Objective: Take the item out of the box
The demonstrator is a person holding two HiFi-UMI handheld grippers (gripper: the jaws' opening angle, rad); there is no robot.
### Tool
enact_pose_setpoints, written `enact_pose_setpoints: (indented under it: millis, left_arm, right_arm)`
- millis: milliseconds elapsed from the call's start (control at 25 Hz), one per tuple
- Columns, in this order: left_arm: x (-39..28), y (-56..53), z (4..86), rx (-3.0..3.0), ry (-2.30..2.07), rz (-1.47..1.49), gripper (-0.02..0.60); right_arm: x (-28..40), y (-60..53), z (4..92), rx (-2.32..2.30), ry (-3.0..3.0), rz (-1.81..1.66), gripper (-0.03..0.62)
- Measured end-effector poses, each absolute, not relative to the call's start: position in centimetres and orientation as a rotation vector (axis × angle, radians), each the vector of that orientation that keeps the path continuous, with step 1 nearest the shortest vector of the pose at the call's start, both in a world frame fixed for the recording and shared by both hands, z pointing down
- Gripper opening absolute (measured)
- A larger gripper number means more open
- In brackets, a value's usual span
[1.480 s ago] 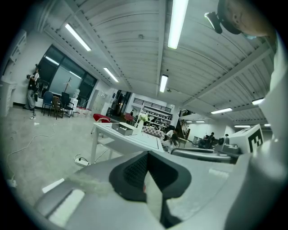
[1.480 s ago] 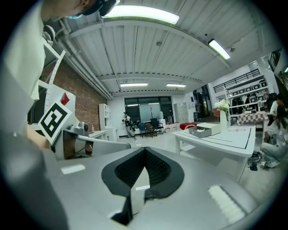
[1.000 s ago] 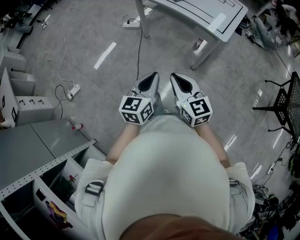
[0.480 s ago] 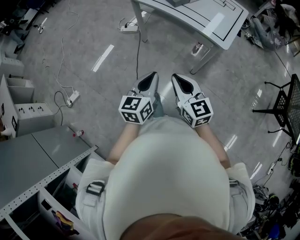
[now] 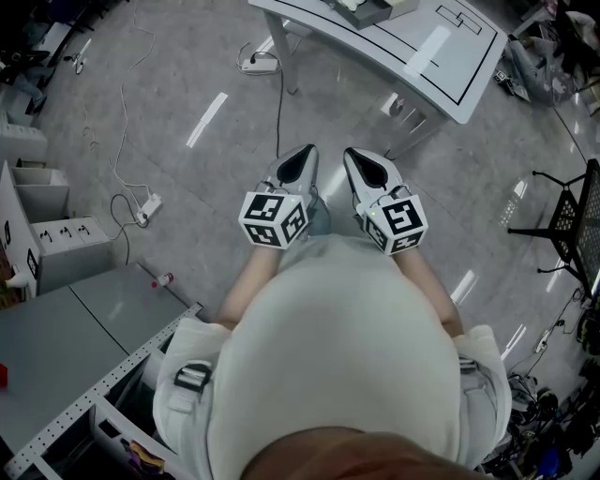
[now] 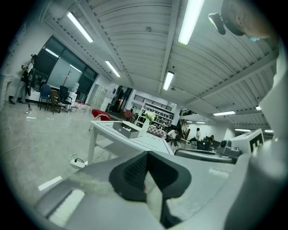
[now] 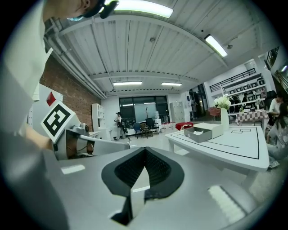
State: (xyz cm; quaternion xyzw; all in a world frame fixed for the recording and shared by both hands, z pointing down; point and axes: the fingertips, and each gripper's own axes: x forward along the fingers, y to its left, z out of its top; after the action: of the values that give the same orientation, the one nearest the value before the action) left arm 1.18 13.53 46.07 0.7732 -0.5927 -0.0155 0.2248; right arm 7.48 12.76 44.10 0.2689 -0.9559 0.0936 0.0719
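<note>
From the head view, the left gripper [image 5: 302, 156] and the right gripper [image 5: 362, 159] are held side by side in front of the person's body, above the grey floor [image 5: 187, 141] and well short of the white table [image 5: 441, 56]. The box [image 5: 370, 9] sits at the table's far edge, cut off by the top of the frame. A power strip [image 5: 145, 202] lies on the floor to the left.

In the left gripper view the jaws are pressed together with nothing between them. Beyond them the open box [image 6: 128, 129] stands on the table near its left corner, a vase [image 6: 145, 124] just behind it.

In the right gripper view the jaws also meet, empty. The box [image 7: 204, 132] rests near the table's left end, beside the vase; something white, perhaps packing, shows inside it.
</note>
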Motion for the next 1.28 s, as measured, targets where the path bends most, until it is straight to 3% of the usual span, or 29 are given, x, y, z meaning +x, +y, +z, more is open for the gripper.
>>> enact_pose_setpoints:
  millis: [1280]
  left_arm:
    - [-9.8, -5.3, 44.1, 2.264, -1.467, -0.01, 0.0]
  right_arm:
    - [-3.1, -4.9, 42.7, 1.007, -2.811, 0.291, -0.006]
